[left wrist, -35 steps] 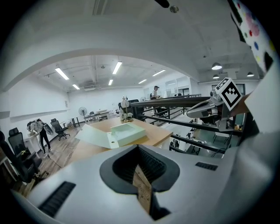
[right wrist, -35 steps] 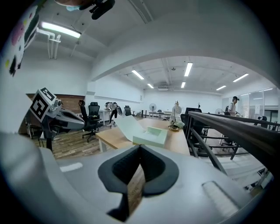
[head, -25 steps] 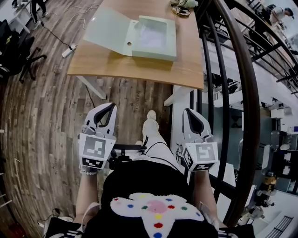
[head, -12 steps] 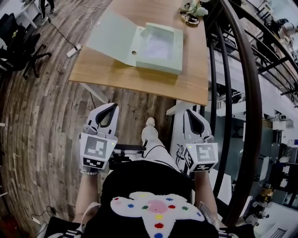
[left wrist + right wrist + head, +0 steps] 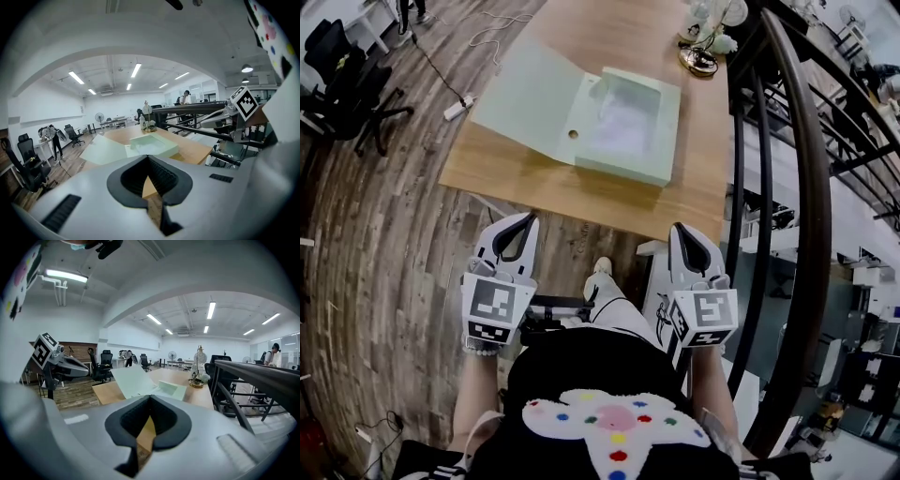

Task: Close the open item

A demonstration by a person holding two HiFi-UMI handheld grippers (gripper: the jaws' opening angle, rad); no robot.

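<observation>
Closer than a second ago, the counter (image 5: pixel 581 192) and its open pale green box (image 5: pixel 630 131) lie ahead of the left tongs (image 5: pixel 525 221) and right tongs (image 5: pixel 679 231), both pressed together and empty. With the lid (image 5: pixel 525 98) lying flat ahead of the left tongs, the cleanest close is probably lifting its outer edge and swinging it toward the right tongs' side.

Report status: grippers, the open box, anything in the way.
Left gripper and right gripper shut, empty, short of the table. Green box open, lid swung out leftward. Nothing on the table blocks the approach.
</observation>
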